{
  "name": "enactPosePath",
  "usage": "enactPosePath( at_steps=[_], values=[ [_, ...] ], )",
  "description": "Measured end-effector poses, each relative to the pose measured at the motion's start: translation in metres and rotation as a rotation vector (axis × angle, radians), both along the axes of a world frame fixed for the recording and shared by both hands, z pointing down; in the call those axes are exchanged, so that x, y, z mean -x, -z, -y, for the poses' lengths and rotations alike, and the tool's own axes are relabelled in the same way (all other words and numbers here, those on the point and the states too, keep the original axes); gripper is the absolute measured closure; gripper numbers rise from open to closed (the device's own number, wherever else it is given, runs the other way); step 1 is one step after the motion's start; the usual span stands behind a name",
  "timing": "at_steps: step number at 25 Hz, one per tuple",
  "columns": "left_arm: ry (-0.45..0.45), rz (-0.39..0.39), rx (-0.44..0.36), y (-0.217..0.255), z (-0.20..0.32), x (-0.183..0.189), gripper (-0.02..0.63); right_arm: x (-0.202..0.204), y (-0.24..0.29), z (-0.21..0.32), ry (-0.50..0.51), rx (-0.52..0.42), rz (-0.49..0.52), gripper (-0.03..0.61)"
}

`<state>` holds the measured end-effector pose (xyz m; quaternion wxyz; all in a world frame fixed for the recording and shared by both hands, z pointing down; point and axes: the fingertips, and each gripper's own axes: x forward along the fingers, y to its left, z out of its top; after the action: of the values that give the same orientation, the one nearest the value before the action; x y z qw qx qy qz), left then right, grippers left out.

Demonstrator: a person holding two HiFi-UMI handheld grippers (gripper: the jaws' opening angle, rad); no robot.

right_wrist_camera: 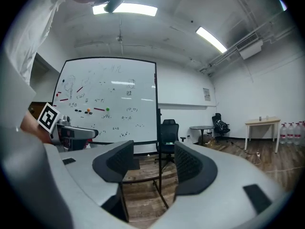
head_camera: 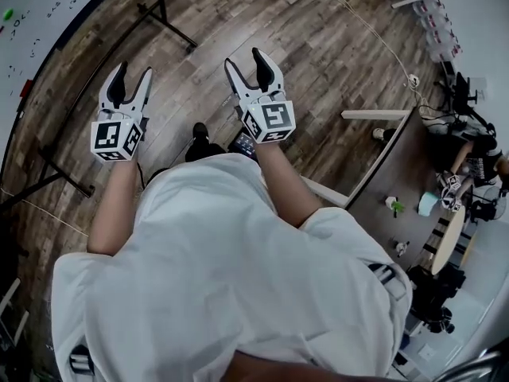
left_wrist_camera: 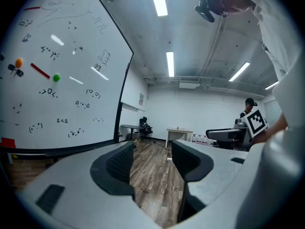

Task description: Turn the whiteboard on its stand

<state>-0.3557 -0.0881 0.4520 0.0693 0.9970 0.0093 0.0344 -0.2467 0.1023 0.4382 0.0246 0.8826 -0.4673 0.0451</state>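
Observation:
The whiteboard stands at the far left on a black stand, covered in marker scribbles and small magnets. My left gripper is held open in the air a short way from its lower edge, touching nothing. My right gripper hangs open further right, also empty. In the left gripper view the whiteboard fills the left side, beyond the open left gripper. The right gripper view shows the whole whiteboard ahead, its stand leg on the floor, past the open right gripper.
A dark table with small items stands at the right. A cable runs over the wooden floor. A black office chair sits beside the whiteboard. A light table and water bottles stand along the far wall.

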Motion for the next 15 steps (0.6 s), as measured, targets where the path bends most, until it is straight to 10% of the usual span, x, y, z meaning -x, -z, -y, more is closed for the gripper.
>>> enactPosePath(
  at_steps=[15],
  values=[
    [0.099,0.007,-0.02,-0.005,0.048,-0.141,0.379,-0.157,-0.02,0.052,0.106,-0.01,0.037,0.318]
  ],
)
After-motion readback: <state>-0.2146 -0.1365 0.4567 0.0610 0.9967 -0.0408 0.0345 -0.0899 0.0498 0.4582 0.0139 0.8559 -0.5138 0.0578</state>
